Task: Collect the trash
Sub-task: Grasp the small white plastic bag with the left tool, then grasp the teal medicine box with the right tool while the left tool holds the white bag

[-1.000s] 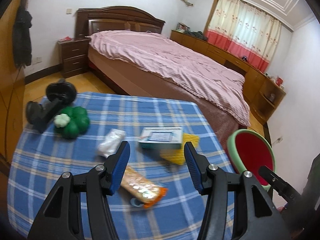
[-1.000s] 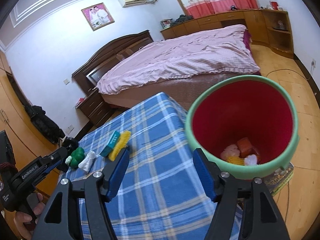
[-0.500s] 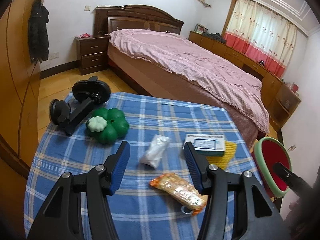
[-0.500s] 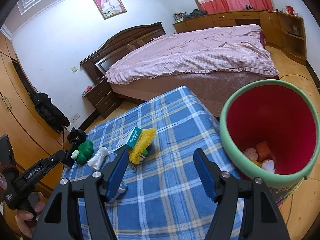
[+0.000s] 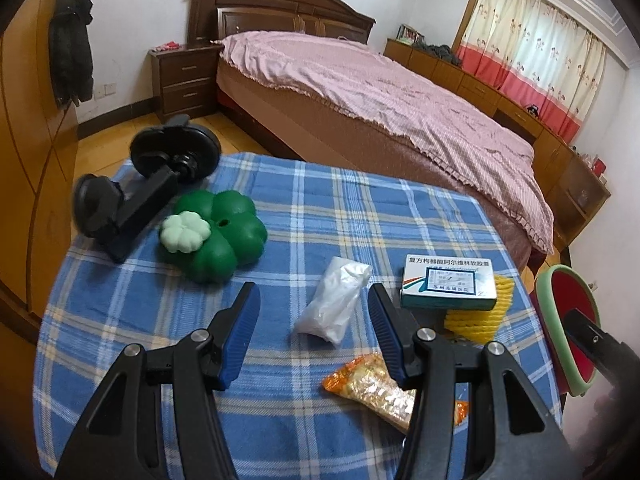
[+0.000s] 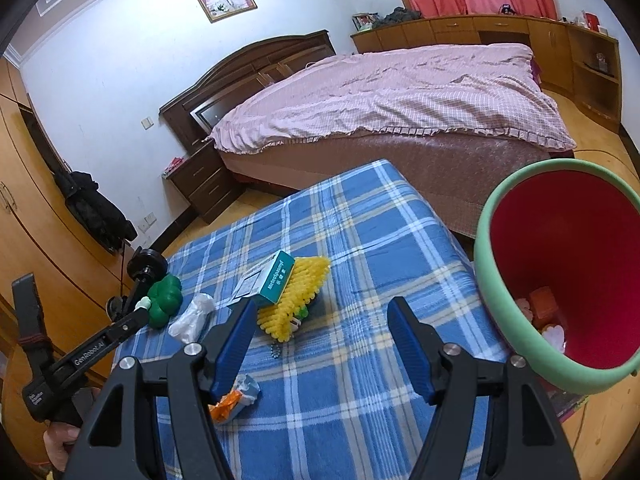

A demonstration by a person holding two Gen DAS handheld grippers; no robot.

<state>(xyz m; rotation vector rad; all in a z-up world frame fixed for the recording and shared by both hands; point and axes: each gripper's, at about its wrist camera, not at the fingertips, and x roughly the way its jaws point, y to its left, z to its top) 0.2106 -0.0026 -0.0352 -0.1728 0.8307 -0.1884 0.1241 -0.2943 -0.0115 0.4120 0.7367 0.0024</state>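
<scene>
L gripper (image 5: 314, 316) fingers apart, empty; R gripper (image 6: 322, 326) same; both angled down.

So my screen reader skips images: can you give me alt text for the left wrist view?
The open left claw hangs empty over a blue plaid table, framing a crumpled white plastic bag. Around it lie an orange snack wrapper, a medicine box on a yellow brush, and a green clover toy.

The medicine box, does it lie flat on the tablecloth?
No. The medicine box rests on the yellow foam net, tilted, with one end raised off the tablecloth.
</scene>
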